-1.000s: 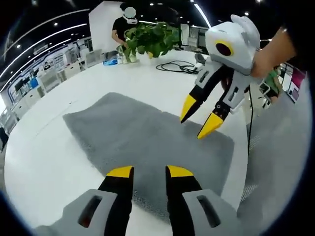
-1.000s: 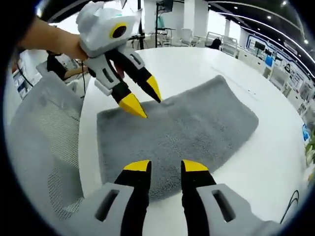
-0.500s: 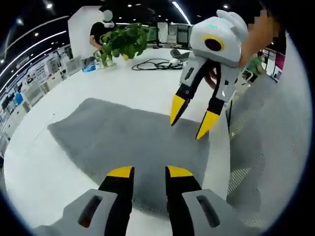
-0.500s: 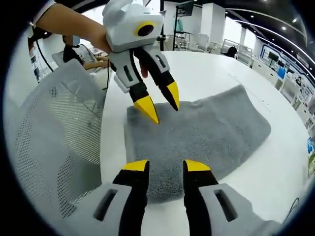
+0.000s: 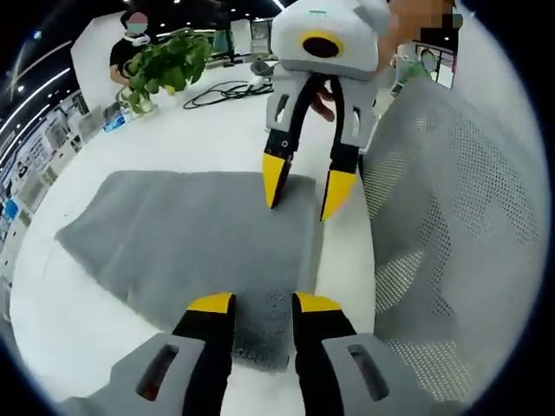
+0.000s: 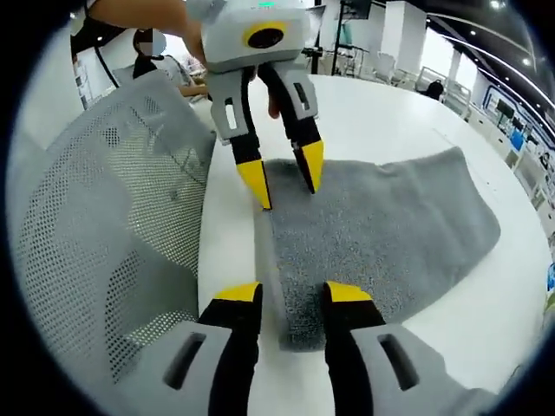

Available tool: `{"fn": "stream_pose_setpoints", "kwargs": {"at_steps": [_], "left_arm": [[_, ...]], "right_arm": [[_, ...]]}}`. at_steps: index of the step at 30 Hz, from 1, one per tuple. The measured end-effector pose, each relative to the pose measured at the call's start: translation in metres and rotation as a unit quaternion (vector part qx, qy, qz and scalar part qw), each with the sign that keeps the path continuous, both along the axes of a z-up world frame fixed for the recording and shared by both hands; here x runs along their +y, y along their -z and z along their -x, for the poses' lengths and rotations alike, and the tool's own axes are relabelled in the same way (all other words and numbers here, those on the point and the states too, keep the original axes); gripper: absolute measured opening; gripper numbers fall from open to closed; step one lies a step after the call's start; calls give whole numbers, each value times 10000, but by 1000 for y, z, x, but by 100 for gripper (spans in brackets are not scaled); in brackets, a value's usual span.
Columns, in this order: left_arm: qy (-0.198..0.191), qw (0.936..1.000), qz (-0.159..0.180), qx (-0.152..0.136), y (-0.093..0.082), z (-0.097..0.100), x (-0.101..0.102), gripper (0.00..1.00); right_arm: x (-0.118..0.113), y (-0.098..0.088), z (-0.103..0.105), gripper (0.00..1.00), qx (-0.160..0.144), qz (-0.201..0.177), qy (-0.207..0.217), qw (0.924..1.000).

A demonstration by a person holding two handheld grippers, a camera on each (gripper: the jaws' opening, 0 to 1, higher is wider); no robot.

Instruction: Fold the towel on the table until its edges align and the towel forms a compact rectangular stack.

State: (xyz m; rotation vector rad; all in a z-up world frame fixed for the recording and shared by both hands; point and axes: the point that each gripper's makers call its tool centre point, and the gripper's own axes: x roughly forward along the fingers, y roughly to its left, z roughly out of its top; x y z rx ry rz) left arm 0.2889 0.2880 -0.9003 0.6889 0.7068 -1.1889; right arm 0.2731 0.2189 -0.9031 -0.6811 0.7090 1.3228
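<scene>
A grey towel (image 5: 191, 238) lies flat on the white table (image 5: 61, 329), one short edge along the table side by a chair. My left gripper (image 5: 264, 303) is open, its yellow-tipped jaws straddling the near corner of that edge. In the left gripper view, my right gripper (image 5: 306, 185) hangs open over the edge's other corner, tips pointing down just above the cloth. In the right gripper view, the towel (image 6: 390, 230) runs off to the right. My right gripper (image 6: 293, 295) stands open over its corner there, and the left gripper (image 6: 284, 180) is open at the far corner.
A grey mesh chair (image 5: 451, 234) (image 6: 113, 225) stands close against the table edge beside both grippers. A potted plant (image 5: 165, 61) and black cables (image 5: 221, 87) lie at the table's far side, with a person (image 5: 132, 35) behind. White table (image 6: 468, 347) surrounds the towel.
Both grippers have swung toward the towel's short edge by the chair and come lower, each now over a corner. Both stay open; the towel has not moved.
</scene>
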Motion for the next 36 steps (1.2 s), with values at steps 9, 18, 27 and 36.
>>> {"fn": "stream_pose_setpoints", "kwargs": {"at_steps": [9,18,27,36], "left_arm": [[313,9986,-416,-123,12,12,8,35],[342,9976,-552,-232,15,9,7,34],[517,9961,-646,-320,17,2,8,25],[438,9970,-603,-195,15,4,8,23]], "right_arm": [[-2,10,1,28,-254,245,-163,9992],[-2,13,-2,26,-526,388,-268,9975],[-4,14,-4,21,-668,340,-287,9968],[-4,17,-9,13,-710,465,-229,9961]]}}
